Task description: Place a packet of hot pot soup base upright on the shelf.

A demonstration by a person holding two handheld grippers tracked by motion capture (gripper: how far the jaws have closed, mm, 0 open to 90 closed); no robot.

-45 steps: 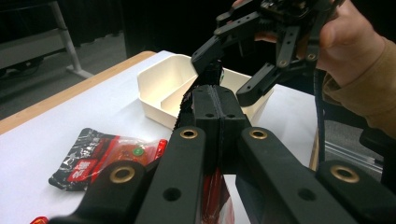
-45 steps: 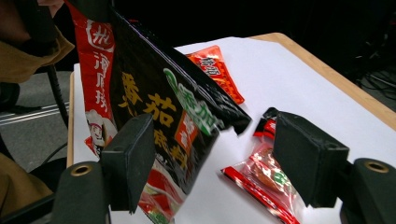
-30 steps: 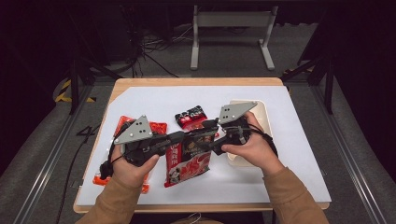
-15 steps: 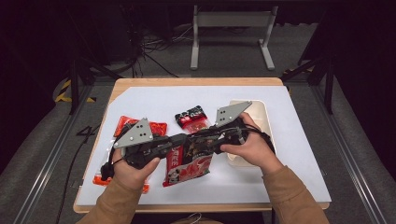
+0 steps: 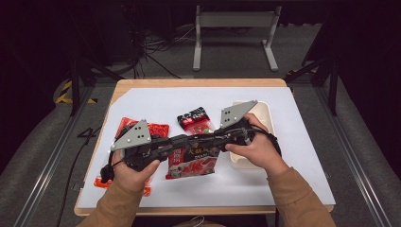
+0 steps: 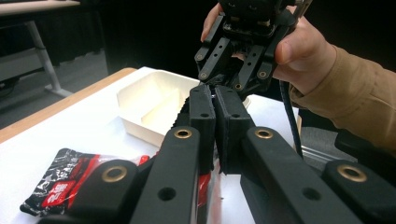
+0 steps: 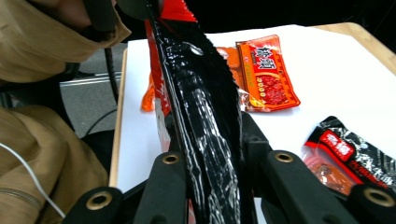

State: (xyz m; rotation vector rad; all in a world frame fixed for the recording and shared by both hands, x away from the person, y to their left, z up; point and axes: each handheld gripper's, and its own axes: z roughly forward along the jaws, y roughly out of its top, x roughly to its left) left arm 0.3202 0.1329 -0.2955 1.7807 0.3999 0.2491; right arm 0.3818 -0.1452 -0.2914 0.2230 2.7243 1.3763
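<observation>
Riding the right tongs (image 7: 205,154), the camera reveals the packet's (image 7: 198,88) glossy black edge.

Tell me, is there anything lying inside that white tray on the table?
No. In the left gripper view the white tray shows bare compartments, and the snack packets lie outside it on the table.

1. The red snack packet (image 5: 191,161) – glossy, with white characters and a black top edge – is lifted off the white sheet near the table's front middle.
2. It hangs edge-on, its black top strip (image 7: 205,126) pinched at both ends – crinkled, shiny.
</observation>
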